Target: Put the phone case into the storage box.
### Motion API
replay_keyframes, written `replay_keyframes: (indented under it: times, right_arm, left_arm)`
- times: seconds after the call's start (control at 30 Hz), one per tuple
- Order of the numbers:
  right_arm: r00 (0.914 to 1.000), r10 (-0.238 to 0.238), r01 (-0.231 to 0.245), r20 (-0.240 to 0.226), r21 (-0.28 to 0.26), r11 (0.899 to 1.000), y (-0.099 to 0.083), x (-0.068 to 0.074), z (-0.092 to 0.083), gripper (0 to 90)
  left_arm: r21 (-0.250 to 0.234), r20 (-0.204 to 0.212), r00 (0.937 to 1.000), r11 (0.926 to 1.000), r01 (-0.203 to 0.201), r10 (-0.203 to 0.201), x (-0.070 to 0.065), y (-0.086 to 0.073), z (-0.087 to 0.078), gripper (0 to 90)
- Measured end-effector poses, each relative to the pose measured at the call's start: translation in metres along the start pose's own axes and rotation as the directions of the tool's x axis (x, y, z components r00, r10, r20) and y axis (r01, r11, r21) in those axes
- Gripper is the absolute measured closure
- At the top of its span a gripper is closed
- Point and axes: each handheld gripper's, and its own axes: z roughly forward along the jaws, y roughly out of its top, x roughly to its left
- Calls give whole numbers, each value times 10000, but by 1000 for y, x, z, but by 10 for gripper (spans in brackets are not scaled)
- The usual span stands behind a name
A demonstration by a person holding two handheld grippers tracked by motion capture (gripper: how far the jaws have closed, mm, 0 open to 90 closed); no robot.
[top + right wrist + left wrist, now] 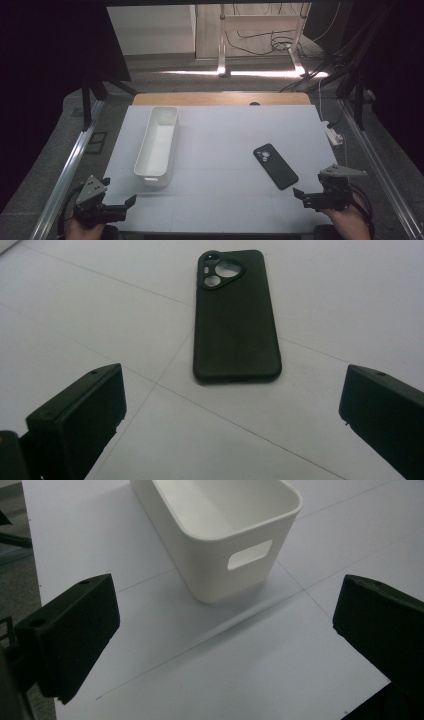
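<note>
1. Surface: white sheet, two items on it. White bin on the left half, long axis running away from the person, empty inside. Black phone on the right half, lying flat, camera side up, slightly angled.
2. Left tongs: near the front left corner, jaws wide apart, nothing between them. In the left gripper view the bin's near end with its handle slot sits ahead of the jaws, apart from them.
3. Right tongs: near the front right edge, jaws spread wide, empty. In the right gripper view the phone lies straight ahead, centred between the jaws but not yet reached.
4. Step in hand, as judged: approach. Right tongs line up on the phone; likely destination is the bin.
5. Next move calls for: advance the right tongs, lower until the jaws straddle the phone's long edges, then close.
6. Risk: the phone is thin and flat; jaws may slide over it.
</note>
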Motion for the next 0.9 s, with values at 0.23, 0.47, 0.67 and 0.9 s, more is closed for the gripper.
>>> replay_keyframes:
  times: [0.23,0.47,0.67,0.9]
  right_arm:
    - [9998,-138,143,-153,348,9993,8,1,6,0]
    - [9998,-155,162,-125,593,9981,18,-1,11,0]
    - [9996,-294,293,4,738,9968,24,-3,15,0]
    - [9995,-285,275,95,906,9955,29,-7,19,0]
  left_arm:
    - [74,81,9999,9999,-95,94,0,0,1,0]
    - [111,114,9998,9998,-177,176,-1,0,1,0]
    - [107,121,9995,9996,-279,278,-2,0,1,1]
    - [103,114,9994,9995,-313,312,-2,0,1,1]
